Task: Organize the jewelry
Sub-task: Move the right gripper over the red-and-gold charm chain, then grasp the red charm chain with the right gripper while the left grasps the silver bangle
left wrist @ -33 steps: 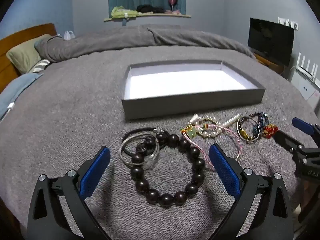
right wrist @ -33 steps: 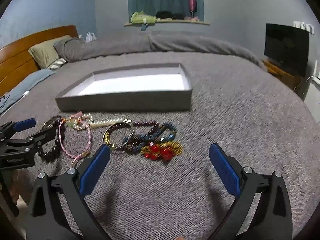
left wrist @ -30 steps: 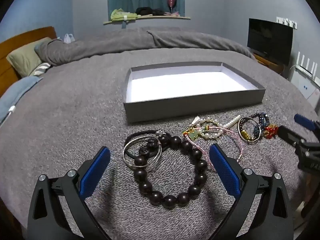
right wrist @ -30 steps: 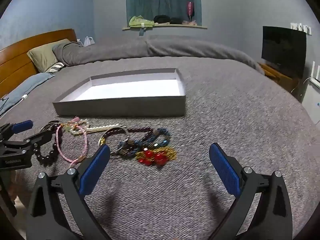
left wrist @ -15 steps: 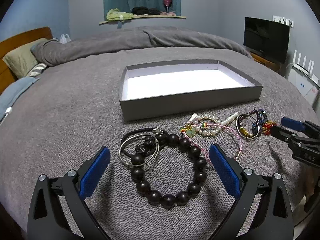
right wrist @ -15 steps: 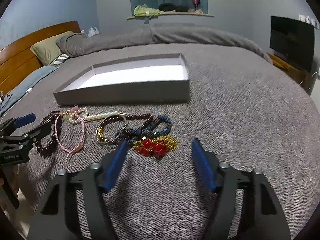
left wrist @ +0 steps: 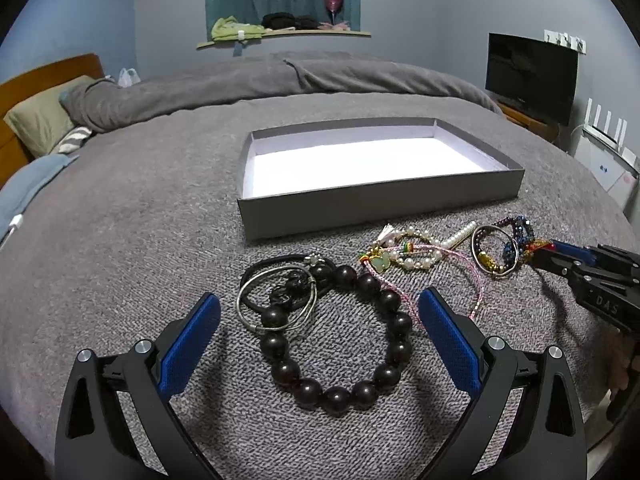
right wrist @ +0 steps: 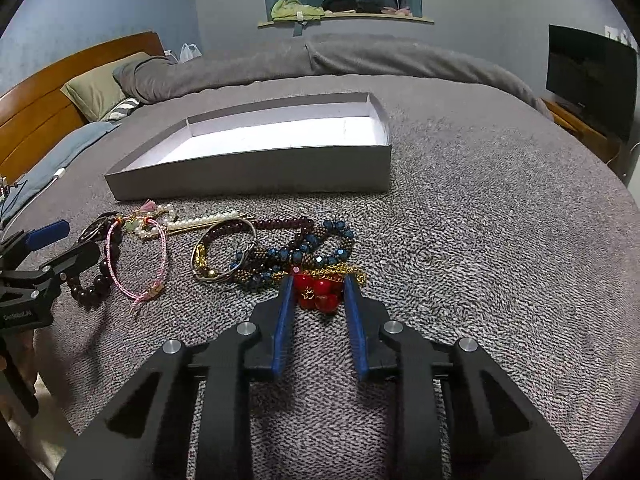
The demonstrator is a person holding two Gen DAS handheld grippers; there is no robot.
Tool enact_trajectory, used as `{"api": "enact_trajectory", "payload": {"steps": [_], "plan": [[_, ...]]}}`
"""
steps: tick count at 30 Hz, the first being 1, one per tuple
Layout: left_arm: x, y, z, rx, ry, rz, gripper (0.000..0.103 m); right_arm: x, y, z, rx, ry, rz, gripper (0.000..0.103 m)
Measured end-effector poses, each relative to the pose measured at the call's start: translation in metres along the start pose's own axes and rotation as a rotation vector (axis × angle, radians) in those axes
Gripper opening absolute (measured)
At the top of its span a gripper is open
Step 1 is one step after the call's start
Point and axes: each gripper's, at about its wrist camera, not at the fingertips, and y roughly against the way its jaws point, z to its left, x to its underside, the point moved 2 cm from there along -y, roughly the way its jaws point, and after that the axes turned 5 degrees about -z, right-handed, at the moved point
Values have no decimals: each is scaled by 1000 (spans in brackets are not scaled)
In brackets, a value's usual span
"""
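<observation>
Now | tray (right wrist: 256,172) long axis left-right | right hand-held gripper (right wrist: 318,280) straddles red beads (right wrist: 318,292) (narrowed)

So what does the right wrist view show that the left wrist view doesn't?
Only the right wrist view shows the right gripper with fingers narrowed either side of the red bead cluster; contact is unclear. Only the left shows the whole dark round-bead bracelet and silver bangle between the open left gripper's fingers. Both show the empty grey tray and pink cord bracelet.
</observation>
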Motion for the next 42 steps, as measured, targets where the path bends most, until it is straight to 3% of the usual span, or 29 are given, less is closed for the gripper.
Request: {"api": "enact_trajectory", "payload": {"steps": [13,21,22,25,28,34,37,42], "plan": [[-8,9,22,32,41,17,98,-10,36,-15,16,-25,-144,25],[-7,6,31,26,10,31,95,-13,38,-24,3,-42,-148,25],[-7,5,32,29,13,36,93,-13,38,-23,3,-41,-148,25],[-5,-2,34,50,31,67,73,-12,38,-23,1,-44,-148,25],[-2,-7,36,63,46,88,65,-12,39,-22,3,-38,-149,25],[-1,-10,39,88,73,86,60,-11,39,-20,3,-34,-149,25],[-1,-11,42,98,88,99,50,-11,40,-19,6,-30,-151,24],[-2,-8,39,91,75,91,49,-11,41,-20,13,-29,-161,24]]}}
